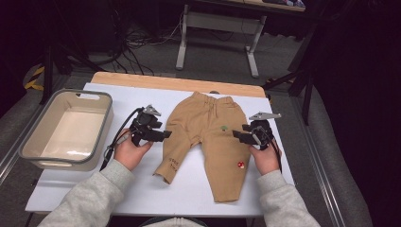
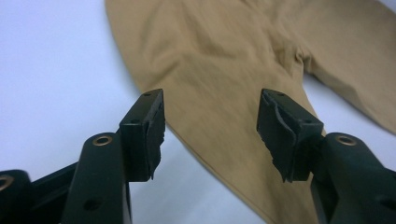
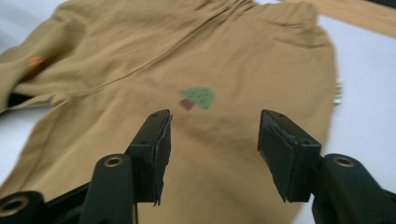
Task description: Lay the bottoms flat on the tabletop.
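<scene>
A pair of small tan trousers lies flat on the white table cover, roughly at the middle of the table, with the gathered waistband toward the far edge and the two legs running toward the near edge, where the person sits. A small green tree patch sits on the leg at the right of the high view, and a red mushroom patch lies lower on that same leg; the other leg carries dark lettering near its cuff. The left gripper hovers at the outer edge of the left leg, its jaws spread apart with nothing clamped between them; its own view shows the leg's edge running under the gap. The right gripper hangs over the right leg just beside the tree patch, its jaws likewise spread and gripping nothing, with the cloth lying below them. Each gripper points inward toward the trousers, held by a hand in a grey sleeve. A grey-rimmed plastic tub with a pale inside stands at the table's left edge, well apart from the trousers.
</scene>
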Tool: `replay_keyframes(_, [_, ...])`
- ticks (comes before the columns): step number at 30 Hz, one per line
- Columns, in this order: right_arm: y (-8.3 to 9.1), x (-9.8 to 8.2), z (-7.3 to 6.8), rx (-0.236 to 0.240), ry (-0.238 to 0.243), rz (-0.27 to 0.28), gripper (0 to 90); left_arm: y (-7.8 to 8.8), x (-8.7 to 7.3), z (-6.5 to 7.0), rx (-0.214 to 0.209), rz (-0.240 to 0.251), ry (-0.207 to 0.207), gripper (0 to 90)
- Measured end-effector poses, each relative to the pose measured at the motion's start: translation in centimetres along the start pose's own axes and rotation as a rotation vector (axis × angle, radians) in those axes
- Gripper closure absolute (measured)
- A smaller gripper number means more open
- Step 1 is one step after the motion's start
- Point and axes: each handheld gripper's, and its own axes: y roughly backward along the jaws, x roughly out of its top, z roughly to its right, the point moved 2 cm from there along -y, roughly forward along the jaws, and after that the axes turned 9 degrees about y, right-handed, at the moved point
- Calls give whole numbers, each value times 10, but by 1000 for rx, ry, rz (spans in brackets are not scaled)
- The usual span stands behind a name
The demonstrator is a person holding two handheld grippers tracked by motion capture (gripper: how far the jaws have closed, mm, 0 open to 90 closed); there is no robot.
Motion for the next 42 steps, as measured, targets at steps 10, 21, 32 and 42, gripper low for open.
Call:
replay_keyframes(10, [8, -12, -24, 47, 12, 23, 421, -16, -21, 3, -13, -121, -1, 462])
replay_keyframes(21, [17, -26, -33, 85, -19, 37, 405, -28, -31, 9, 34, -198, -50, 576])
replay_keyframes(32, [24, -38, -35, 91, -58, 71, 399, -28, -33, 19, 30, -212, -103, 880])
replay_keyframes(42, [29, -45, -31, 91, -87, 86, 396, 11, -24, 5, 84, -54, -51, 885])
